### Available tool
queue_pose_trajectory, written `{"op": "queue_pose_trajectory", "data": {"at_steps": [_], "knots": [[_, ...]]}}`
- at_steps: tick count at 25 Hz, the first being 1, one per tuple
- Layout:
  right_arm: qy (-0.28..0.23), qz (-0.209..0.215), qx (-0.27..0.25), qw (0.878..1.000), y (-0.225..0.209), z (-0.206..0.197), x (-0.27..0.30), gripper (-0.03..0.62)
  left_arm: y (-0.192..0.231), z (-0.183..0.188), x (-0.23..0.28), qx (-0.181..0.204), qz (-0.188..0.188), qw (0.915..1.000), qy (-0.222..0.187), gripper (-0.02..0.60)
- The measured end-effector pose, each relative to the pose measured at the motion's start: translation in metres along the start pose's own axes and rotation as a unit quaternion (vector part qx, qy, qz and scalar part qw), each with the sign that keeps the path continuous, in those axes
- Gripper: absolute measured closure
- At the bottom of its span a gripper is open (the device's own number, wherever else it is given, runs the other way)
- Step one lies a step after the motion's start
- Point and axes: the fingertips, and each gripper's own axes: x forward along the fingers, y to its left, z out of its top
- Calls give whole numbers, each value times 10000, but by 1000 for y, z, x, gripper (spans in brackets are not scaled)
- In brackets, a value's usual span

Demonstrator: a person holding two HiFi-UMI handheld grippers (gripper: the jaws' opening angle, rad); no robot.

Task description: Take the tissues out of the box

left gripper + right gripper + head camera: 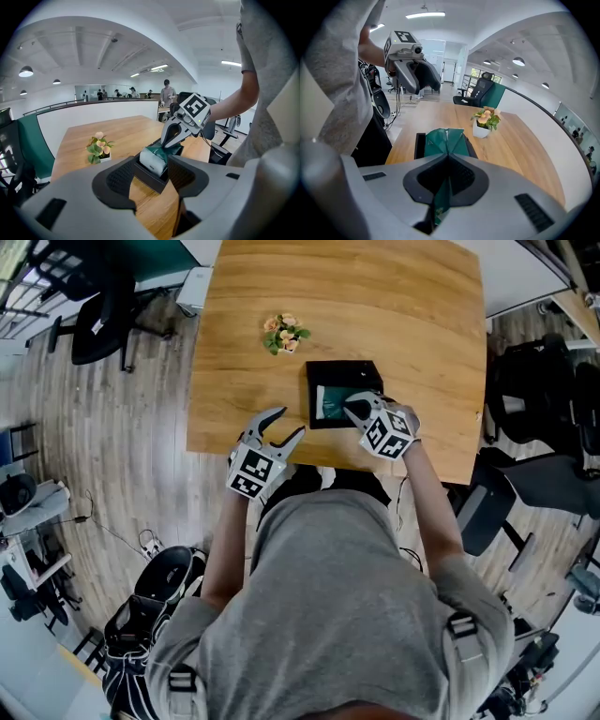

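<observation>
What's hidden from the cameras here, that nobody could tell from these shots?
- Head view: the right gripper covers part of the tissue pack.
- Right gripper view: its fingers and the tissue pack hide the inside of the box.
- Left gripper view: print on the tissue pack is too small to read.

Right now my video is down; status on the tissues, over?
Right gripper shut on green plastic tissue pack, pack in black rectangular box. Left gripper open, empty. Nothing in the way.

Right gripper [354, 409] covers the tissue pack's [330, 401] right end in head view. Box [420, 145] mostly hidden behind the pack in right gripper view. Far people [166, 93] too small to make out.
</observation>
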Motion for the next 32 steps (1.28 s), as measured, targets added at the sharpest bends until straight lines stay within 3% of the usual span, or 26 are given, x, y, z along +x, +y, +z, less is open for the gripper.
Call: {"op": "queue_pose_trajectory", "data": {"at_steps": [20,32], "knots": [[142,-788,-176,9966,8,10,-52,588,-35,-3,-25,312,-220,9990,-235,347],[194,-1096,-220,9935,34,10,-74,589,-61,-18,-49,418,-233,9984,-294,348]]}}
